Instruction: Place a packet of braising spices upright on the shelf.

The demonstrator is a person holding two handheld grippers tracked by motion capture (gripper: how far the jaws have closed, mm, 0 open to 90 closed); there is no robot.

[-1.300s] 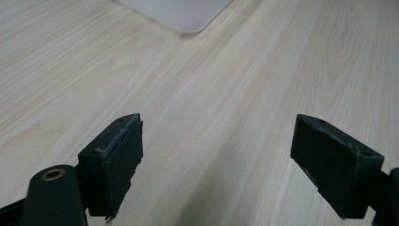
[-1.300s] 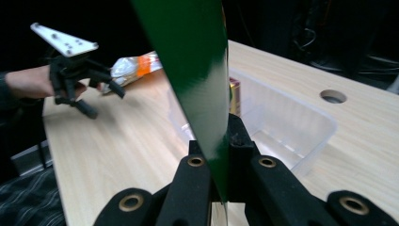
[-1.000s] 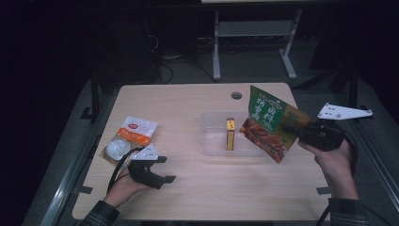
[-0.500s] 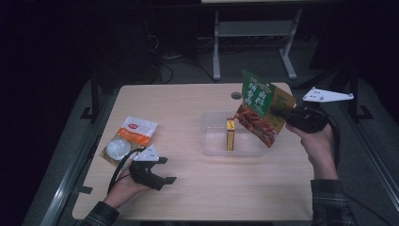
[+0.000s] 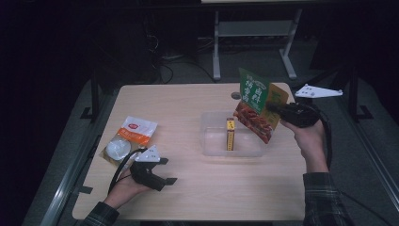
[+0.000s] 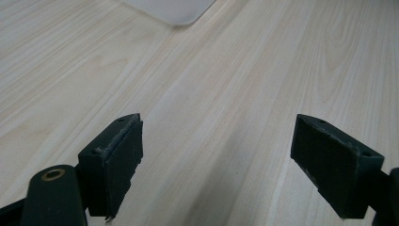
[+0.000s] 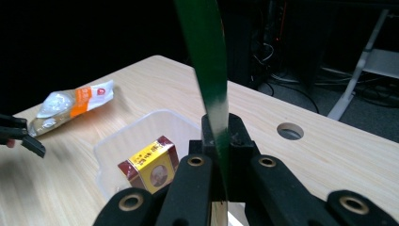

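My right gripper [image 5: 277, 109] is shut on a green and red snack packet [image 5: 256, 104], held upright in the air over the right end of a clear plastic tub [image 5: 214, 123]. In the right gripper view the packet [image 7: 207, 61] shows edge-on, clamped between the jaws of that gripper [image 7: 221, 146]. A small yellow and dark red box [image 5: 230, 133] stands inside the tub [image 7: 113, 141], where the box [image 7: 149, 167] lies below the jaws. My left gripper [image 5: 165, 170] rests open on the table at the front left, and in its own view the gripper [image 6: 216, 150] has only bare wood between its pads.
A clear bag with an orange and white label [image 5: 128, 139] lies at the table's left, just behind the left gripper. A round cable hole [image 5: 235, 95] sits near the far edge. The wooden table [image 5: 179, 108] is bare between tub and bag. A metal stand [image 5: 249, 33] is beyond.
My right gripper has carried the snack packet leftward and a little up, from beside the tub's right end to over it. The left gripper has stayed in place.
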